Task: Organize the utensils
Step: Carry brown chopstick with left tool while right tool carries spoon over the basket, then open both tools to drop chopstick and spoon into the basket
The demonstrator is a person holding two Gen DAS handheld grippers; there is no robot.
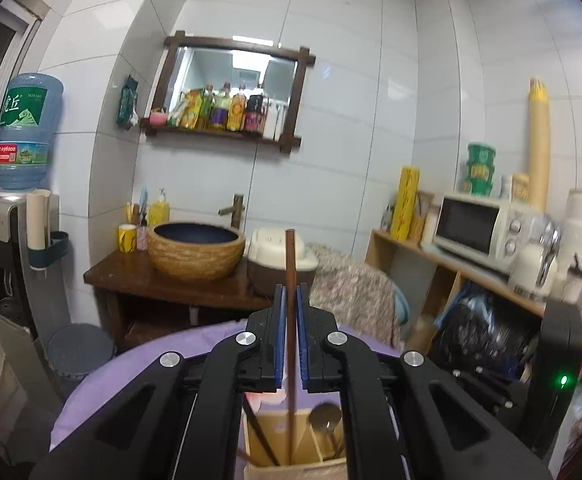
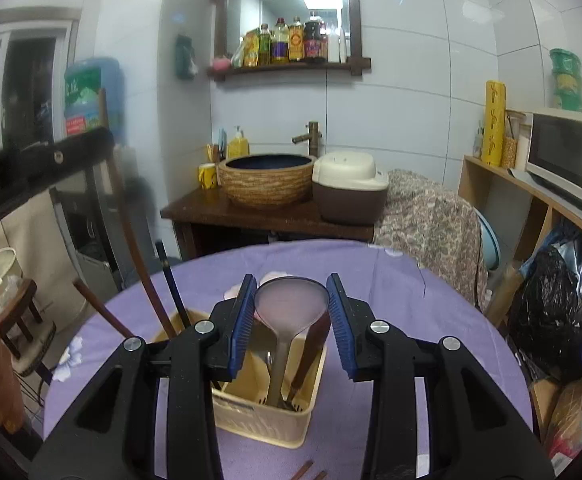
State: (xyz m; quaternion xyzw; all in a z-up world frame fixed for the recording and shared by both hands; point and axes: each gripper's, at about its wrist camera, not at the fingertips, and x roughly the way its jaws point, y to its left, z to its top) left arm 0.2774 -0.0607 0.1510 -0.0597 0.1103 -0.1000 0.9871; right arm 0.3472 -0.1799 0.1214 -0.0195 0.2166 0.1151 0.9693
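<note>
My left gripper (image 1: 291, 294) is shut on a brown chopstick (image 1: 290, 256) that stands upright, its lower end down in the beige utensil holder (image 1: 275, 428). A metal spoon (image 1: 325, 416) and a dark chopstick (image 1: 262, 434) also stand in that holder. In the right wrist view my right gripper (image 2: 291, 296) is open over the holder (image 2: 259, 420), with the bowl of a metal spoon (image 2: 291, 304) between its blue pads (image 2: 243, 320). I cannot tell whether the pads touch it. The held chopstick (image 2: 131, 236) slants up to the left.
The holder sits on a round table with a purple cloth (image 2: 411, 300). A dark chopstick (image 2: 171, 288) and a brown one (image 2: 99, 312) lean out of the holder's left side. Loose chopsticks (image 2: 307, 470) lie at the table's near edge. Behind are a basin stand (image 2: 267, 216) and shelves (image 2: 491, 184).
</note>
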